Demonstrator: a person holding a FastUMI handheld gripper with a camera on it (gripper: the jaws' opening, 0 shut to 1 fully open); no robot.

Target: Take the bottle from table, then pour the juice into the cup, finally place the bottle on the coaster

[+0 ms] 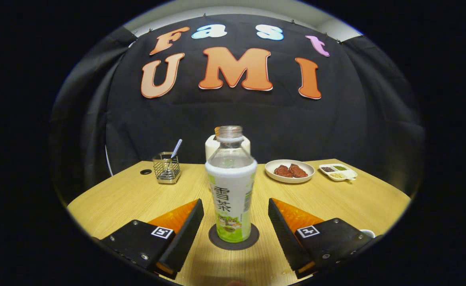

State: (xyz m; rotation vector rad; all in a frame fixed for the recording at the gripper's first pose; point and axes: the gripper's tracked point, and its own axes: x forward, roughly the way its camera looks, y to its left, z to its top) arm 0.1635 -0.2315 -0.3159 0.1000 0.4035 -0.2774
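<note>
Wood-grain table (336,198) fills the lower half of the frame, and at its lower centre stands the bottle (230,186) — upright, uncapped, with a clear neck and a white and green label — squarely on a dark round coaster (233,238). The gripper (235,216) is spread wide: its two fingers sit to either side of the bottle with a clear gap of table showing on each side, so neither finger touches it and nothing is held. The bottle stands between the fingertips, the coaster's rim showing just in front of its base.

Directly behind the bottle, partly hidden by it, is a white container (211,147). To the left of centre, farther back, a wire basket (166,167) holds a striped straw-like stick (176,147), with a small dark ring (146,172) on the table beside it. Right of centre sits a plate (289,171) with two brown pieces on it — then a small divided dish (338,172) farther right. At the lower right, just past the right finger, a white rim, perhaps the cup (367,232), peeks out.
</note>
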